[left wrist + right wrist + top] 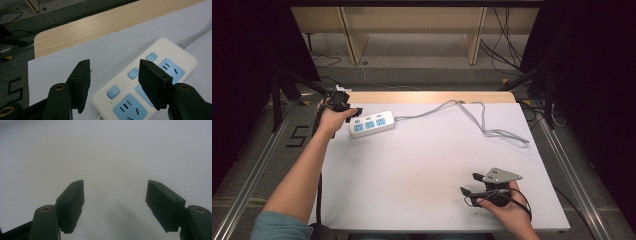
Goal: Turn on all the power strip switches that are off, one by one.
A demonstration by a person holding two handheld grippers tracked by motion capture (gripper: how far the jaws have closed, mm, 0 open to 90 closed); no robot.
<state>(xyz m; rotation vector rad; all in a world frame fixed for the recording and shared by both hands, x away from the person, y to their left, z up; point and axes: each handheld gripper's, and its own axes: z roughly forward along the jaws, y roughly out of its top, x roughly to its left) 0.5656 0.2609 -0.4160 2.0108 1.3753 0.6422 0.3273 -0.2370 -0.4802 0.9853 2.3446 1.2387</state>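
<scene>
Left gripper (354, 113) is at the far left corner of the surface (422, 170), with its jaws wide open and nothing held between them. Just beside it, toward the right, lies the power strip (371, 124), a white plastic block with rounded corners, three pale blue sockets and three small blue buttons. In the left gripper view the jaws stand over the near end of the strip (145, 90), one jaw above a socket and the other jaw over bare surface beside it; I cannot tell if they touch it. The long axis of the strip runs from left to right, a little tilted, and its grey cable (472, 117) goes from the right end in loose curves across the far part of the surface. Right gripper (471, 184) is well apart, near the front right edge, also open and empty, above plain white surface. The left hand (332, 120) is clearly nearer, so I judge the next move belongs to it.
</scene>
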